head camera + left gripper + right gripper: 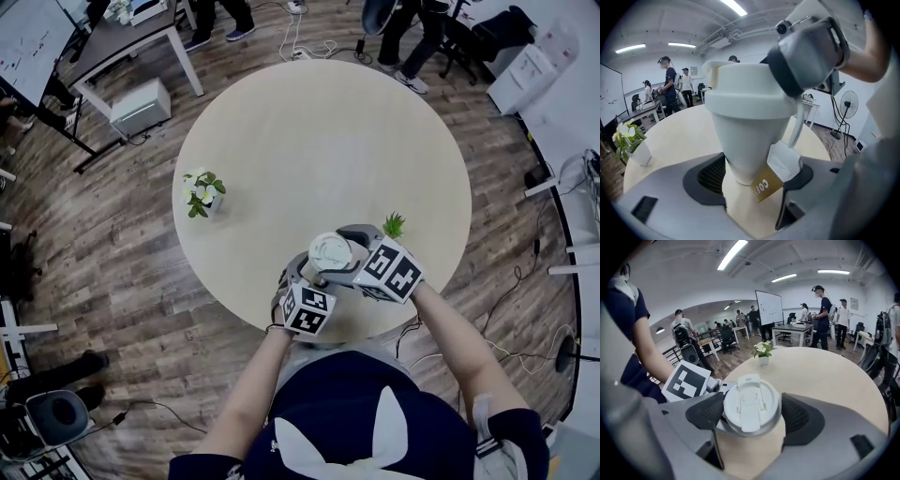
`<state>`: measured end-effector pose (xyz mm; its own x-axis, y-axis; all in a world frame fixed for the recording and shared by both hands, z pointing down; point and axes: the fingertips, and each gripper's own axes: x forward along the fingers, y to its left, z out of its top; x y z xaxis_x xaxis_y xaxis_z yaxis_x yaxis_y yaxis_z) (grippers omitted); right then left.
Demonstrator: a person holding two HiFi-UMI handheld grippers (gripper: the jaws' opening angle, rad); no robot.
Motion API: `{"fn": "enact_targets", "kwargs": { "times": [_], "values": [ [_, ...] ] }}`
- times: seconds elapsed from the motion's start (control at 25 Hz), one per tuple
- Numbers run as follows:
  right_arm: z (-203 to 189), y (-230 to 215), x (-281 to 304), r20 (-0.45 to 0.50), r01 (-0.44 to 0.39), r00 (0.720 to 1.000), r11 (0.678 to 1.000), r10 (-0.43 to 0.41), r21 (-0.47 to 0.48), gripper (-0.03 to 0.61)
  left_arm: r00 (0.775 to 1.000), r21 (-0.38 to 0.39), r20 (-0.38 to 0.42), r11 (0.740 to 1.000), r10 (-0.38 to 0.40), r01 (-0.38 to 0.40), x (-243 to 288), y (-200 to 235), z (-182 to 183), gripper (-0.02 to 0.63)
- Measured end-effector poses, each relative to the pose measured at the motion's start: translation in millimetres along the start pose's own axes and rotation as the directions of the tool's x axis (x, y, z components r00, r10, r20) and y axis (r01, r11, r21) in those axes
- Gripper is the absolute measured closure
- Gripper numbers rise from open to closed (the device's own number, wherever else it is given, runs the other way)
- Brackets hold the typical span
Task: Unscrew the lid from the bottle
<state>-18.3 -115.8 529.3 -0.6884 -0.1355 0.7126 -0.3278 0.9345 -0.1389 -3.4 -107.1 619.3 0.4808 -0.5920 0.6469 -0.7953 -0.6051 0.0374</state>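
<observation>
A white bottle shaped like a cup, with a brown label near its base, is held just above the round table's near edge. My left gripper is shut on its lower body, one dark pad on each side. The white flip-top lid sits on the bottle, and my right gripper is shut on it, its pads against the rim. In the head view the lid faces up between the two grippers. One grey finger of the right gripper shows pressed to the lid's side in the left gripper view.
The round beige table bears a small pot of white flowers at its left and a tiny green plant just right of the grippers. Desks, a whiteboard, a fan and several standing people surround the table on the wood floor.
</observation>
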Motion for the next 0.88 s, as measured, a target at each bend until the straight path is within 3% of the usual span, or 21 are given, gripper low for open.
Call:
{"fn": "enact_targets", "kwargs": {
  "times": [0.2, 0.44, 0.6, 0.88],
  "values": [
    [-2.5, 6.0, -1.4, -0.092, -0.168, 0.983, 0.976, 0.156, -0.141, 0.190, 1.000, 0.012, -0.011, 1.000, -0.009, 0.009, 0.0, -2.9, -0.1, 0.281],
    [-3.8, 9.8, 2.0, -0.273, -0.339, 0.925, 0.896, 0.262, -0.287, 0.187, 1.000, 0.018, -0.016, 1.000, -0.015, 0.015, 0.0, -1.2, -0.6, 0.282],
    [-7.8, 13.1, 5.2, -0.413, -0.411, 0.874, 0.843, 0.256, -0.348, 0.186, 1.000, 0.018, -0.021, 1.000, -0.019, 0.020, 0.6, -0.9, -2.9, 0.282],
    [-13.3, 11.2, 6.7, -0.593, -0.468, 0.791, 0.775, 0.154, -0.424, 0.181, 0.999, 0.021, -0.029, 0.999, -0.024, 0.025, 0.6, -0.3, -2.1, 0.284]
  ]
}}
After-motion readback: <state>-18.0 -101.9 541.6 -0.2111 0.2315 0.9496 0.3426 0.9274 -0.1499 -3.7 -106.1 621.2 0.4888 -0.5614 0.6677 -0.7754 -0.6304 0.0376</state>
